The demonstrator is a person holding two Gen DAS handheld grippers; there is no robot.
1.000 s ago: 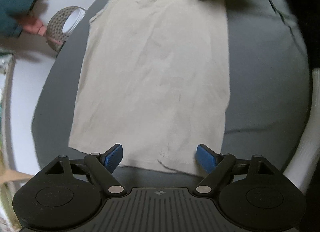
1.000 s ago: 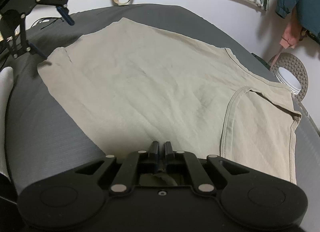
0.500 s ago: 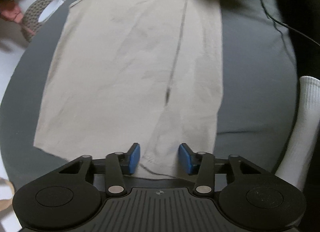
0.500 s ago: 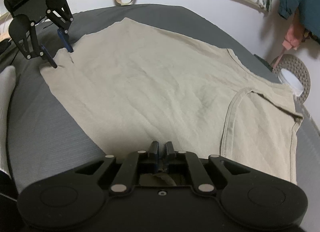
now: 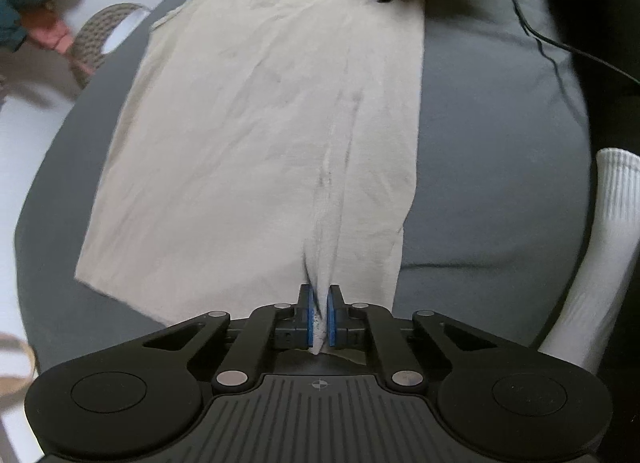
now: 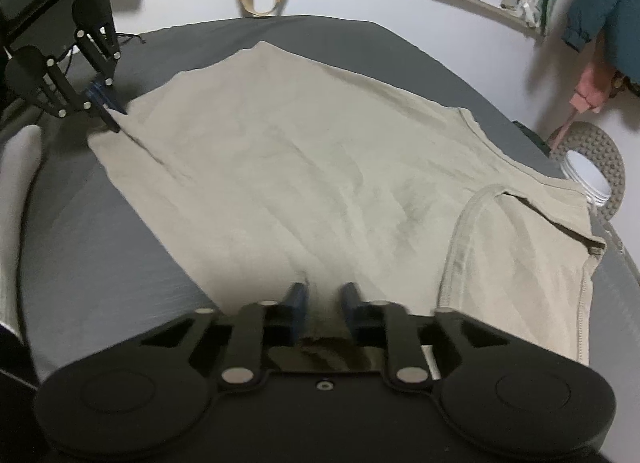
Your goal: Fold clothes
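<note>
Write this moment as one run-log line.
task: fold clothes | left gripper: shut on beige shirt hem | right gripper: open at shoulder edge | shirt: flat on grey surface

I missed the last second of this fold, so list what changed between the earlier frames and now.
The left gripper closed from wide open and is now shut on the hem of the beige shirt, pinching up a ridge. The right gripper, shut on the shirt's edge earlier, has opened and let go. The shirt remains spread flat on the grey bed.
</note>
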